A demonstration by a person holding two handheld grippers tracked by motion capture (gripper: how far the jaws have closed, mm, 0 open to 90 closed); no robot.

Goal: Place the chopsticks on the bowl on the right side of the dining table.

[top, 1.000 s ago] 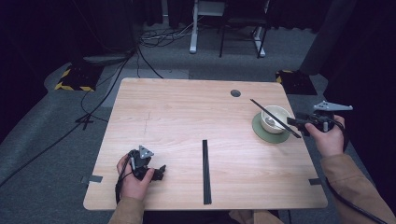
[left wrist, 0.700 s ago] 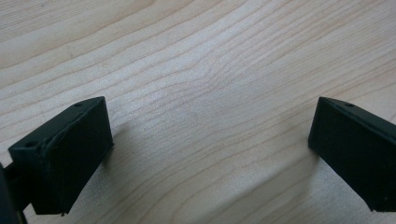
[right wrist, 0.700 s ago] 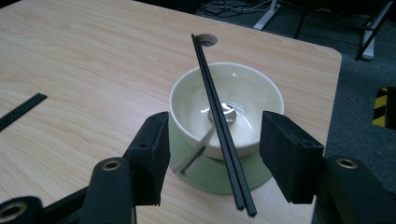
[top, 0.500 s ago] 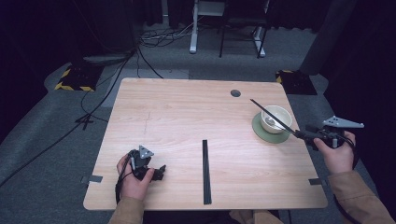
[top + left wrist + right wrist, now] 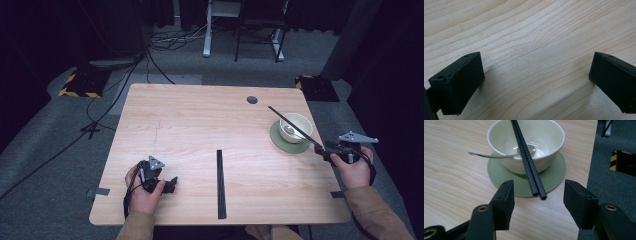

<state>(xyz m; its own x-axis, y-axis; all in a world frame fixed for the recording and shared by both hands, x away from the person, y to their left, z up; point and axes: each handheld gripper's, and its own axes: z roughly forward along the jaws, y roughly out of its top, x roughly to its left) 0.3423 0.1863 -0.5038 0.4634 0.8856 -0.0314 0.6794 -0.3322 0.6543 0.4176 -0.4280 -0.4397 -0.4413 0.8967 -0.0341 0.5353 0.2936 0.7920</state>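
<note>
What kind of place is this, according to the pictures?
Probably a lab or recording studio, not a home: dark curtains surround a lone wooden table, cables trail over grey carpet, and hazard-striped blocks sit on the floor.

Item count on the wooden table point(image 5: 200, 120): 1 cream bowl point(image 5: 526, 143), 1 green round mat point(image 5: 554, 177) beneath it, 1 metal spoon point(image 5: 499, 155) in the bowl, 2 black chopsticks point(image 5: 527, 161) laid side by side across the bowl rim, 1 black strip point(image 5: 220, 184) lying on the table near its front edge, 2 hand-held grippers: left gripper point(image 5: 167, 185), right gripper point(image 5: 327, 150)
</note>
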